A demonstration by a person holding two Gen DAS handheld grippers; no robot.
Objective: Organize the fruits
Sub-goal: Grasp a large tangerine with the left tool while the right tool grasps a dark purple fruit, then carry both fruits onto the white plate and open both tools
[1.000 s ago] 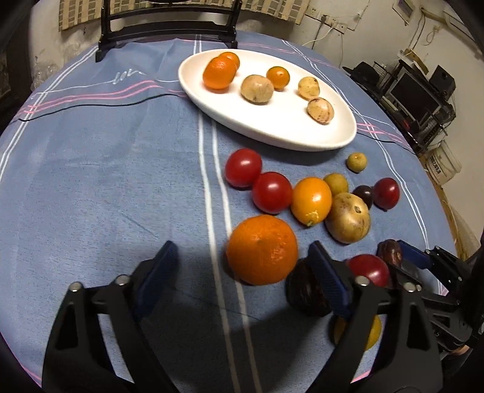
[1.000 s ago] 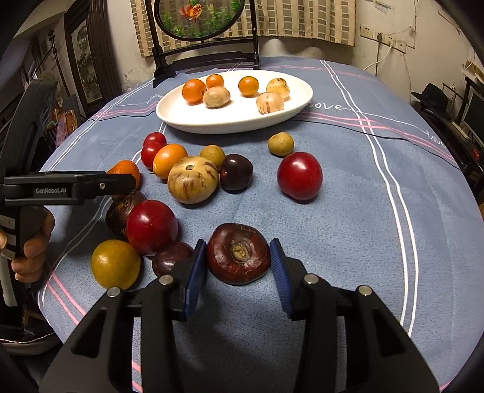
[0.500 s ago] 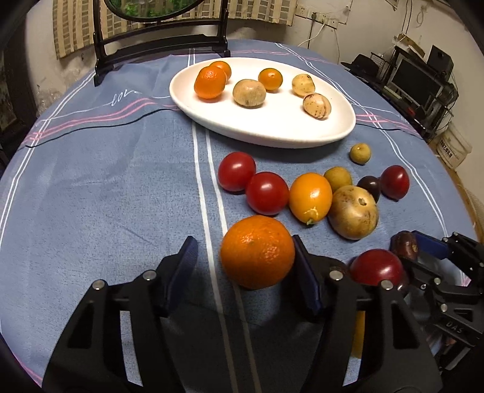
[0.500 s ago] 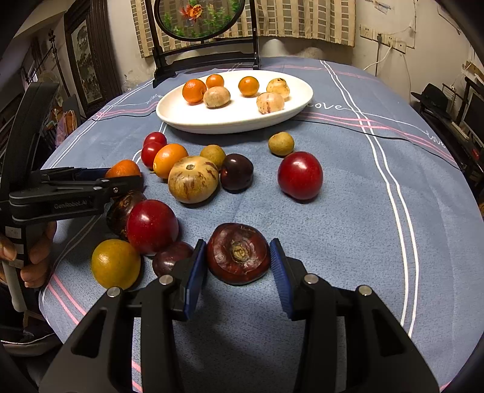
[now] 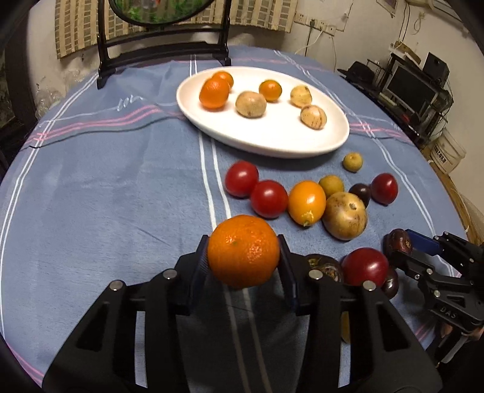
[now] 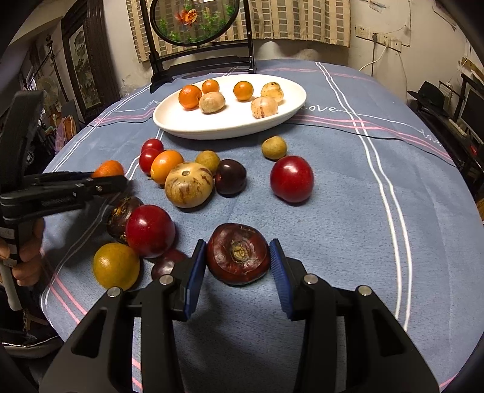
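My left gripper is shut on a large orange and holds it just above the blue cloth. It shows at the left of the right wrist view. My right gripper has its blue pads on both sides of a dark red mangosteen, which rests on the cloth; whether they grip it is unclear. The white oval plate at the back holds several oranges and pale fruits. Loose fruits lie between the plate and the grippers: red tomatoes, an orange fruit and a tan passion fruit.
A dark wooden stand with a round picture stands behind the plate. A red plum and a small tan fruit lie at centre right. A yellow fruit and red tomato lie at near left.
My left gripper has closed on the large orange and lifted it off the cloth. My right gripper has stayed around the mangosteen.
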